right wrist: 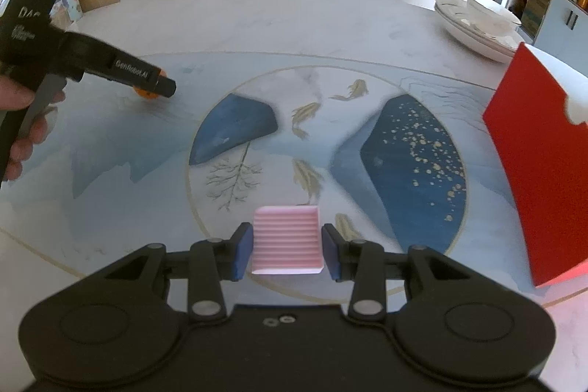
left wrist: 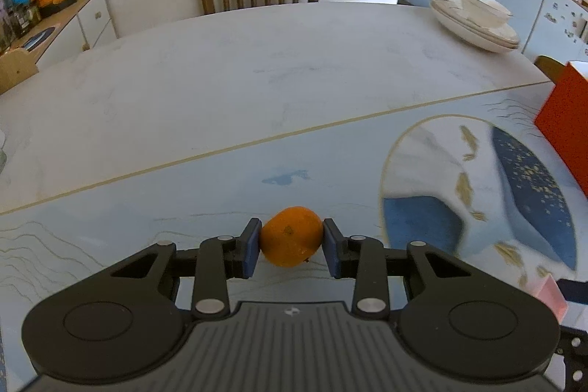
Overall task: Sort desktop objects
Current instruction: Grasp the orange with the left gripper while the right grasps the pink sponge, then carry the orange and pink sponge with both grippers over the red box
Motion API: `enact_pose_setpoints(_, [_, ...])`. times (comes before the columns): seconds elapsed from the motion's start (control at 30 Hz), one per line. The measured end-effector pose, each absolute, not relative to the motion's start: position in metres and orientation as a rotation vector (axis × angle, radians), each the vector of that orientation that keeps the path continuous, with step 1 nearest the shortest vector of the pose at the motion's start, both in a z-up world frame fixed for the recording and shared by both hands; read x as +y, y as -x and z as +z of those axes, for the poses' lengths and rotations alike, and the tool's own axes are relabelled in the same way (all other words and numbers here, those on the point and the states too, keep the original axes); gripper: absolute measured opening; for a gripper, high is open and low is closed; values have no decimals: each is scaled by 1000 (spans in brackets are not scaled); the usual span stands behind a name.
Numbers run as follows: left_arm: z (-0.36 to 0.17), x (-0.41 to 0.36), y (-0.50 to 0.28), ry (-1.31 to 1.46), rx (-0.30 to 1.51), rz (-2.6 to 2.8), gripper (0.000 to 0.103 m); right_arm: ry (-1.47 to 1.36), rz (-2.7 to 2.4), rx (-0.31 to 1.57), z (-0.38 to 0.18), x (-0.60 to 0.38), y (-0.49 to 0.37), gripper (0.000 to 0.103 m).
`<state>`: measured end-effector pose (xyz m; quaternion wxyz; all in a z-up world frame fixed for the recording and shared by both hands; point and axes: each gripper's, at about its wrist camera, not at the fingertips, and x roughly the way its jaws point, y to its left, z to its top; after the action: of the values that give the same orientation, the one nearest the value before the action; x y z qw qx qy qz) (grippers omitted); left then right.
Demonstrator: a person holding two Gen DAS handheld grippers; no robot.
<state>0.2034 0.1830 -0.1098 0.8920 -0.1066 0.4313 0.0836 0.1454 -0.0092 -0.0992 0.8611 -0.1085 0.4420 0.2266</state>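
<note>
the left claw (left wrist: 291, 247) is clamping the orange (left wrist: 291, 236) near the surface's (left wrist: 220, 79) left edge while the right claw (right wrist: 286, 250) is pinching a pink ridged piece (right wrist: 286, 239) near its front edge; both should be lifting straight, gently squeezing.

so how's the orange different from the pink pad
The orange is round and orange; the pink pad is flat, square and ribbed. The orange sits in the left gripper, the pad in the right gripper. Both are squeezed between blue fingers over the mat.
</note>
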Motion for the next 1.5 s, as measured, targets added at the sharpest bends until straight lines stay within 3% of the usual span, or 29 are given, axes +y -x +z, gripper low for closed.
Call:
enact_pose_setpoints(0.83, [-62,84,-194,245,890,44,34,139,447,879,-61,-88,-143,39])
enact_pose_setpoints(1.5, [1,-16,-217,241,868,-66,34,84,441,782,4,-192,-169,39])
